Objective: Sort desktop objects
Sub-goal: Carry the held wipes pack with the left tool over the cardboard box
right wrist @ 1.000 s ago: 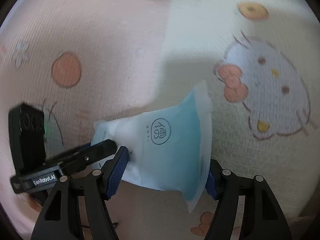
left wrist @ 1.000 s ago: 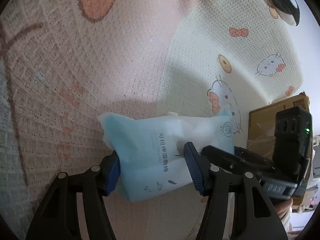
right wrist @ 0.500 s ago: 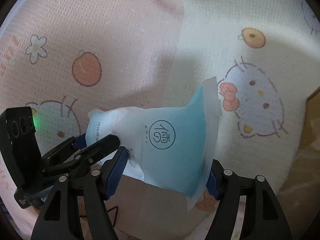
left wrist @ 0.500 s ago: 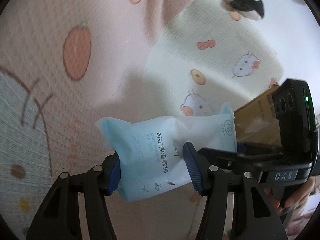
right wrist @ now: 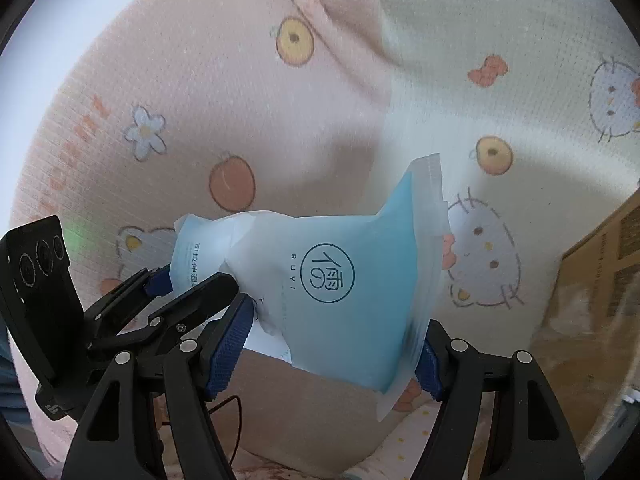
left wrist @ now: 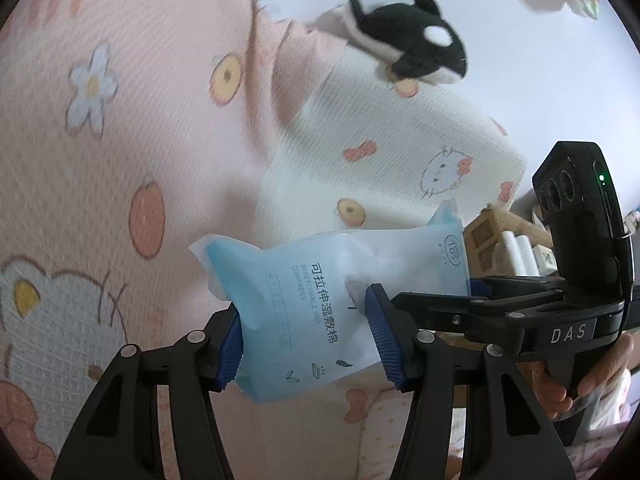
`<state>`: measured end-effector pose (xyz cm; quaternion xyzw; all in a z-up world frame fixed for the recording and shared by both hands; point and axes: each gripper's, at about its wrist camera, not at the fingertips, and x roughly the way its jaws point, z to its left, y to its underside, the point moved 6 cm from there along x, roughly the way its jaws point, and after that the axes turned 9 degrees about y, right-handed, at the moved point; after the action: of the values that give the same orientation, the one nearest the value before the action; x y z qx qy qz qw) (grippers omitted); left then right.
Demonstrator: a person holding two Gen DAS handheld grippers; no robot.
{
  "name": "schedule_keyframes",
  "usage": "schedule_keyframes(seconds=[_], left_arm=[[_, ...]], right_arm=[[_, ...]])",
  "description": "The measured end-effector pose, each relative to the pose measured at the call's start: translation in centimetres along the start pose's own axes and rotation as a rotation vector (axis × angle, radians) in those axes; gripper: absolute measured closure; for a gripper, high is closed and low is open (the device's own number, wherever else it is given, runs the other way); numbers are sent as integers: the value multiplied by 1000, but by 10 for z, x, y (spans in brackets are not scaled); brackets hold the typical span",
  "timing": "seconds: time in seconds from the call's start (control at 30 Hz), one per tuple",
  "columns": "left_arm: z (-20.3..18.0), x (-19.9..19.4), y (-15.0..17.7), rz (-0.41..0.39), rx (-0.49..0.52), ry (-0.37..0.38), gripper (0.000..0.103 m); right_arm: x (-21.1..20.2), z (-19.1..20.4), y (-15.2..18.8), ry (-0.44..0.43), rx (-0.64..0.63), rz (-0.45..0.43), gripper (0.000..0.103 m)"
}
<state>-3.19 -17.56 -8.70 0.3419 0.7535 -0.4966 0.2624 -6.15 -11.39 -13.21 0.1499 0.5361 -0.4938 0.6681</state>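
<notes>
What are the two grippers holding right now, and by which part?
Both hold one blue pouch: left gripper across its printed end, right gripper, jaws opening, across its logo end.

Wipe pack: soft plastic film, smooth w/ slight sheen, pale blue & white, crimped seal edges, printed text. Left gripper & right gripper: matt black hard plastic arms, small shiny metal screw heads; finger pads blue, ribbed, rubbery-looking. Mat: pink & cream, woven-look waffle texture, matt, cartoon print. Plush orca: fuzzy black & white cloth. Cardboard box: brown, matt, partly under glossy clear tape or film.
</notes>
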Motion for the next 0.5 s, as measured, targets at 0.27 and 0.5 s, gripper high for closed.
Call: schedule_keyframes(seconds=[0.27, 0.5], left_arm=[[-45, -14, -24, -43, 79, 8, 43], [-89, -7, -33, -47, 174, 35, 43]], right_arm=[[-48, -15, -5, -1, 3, -90, 32], [-85, -43, 4, 11, 51, -137, 32]])
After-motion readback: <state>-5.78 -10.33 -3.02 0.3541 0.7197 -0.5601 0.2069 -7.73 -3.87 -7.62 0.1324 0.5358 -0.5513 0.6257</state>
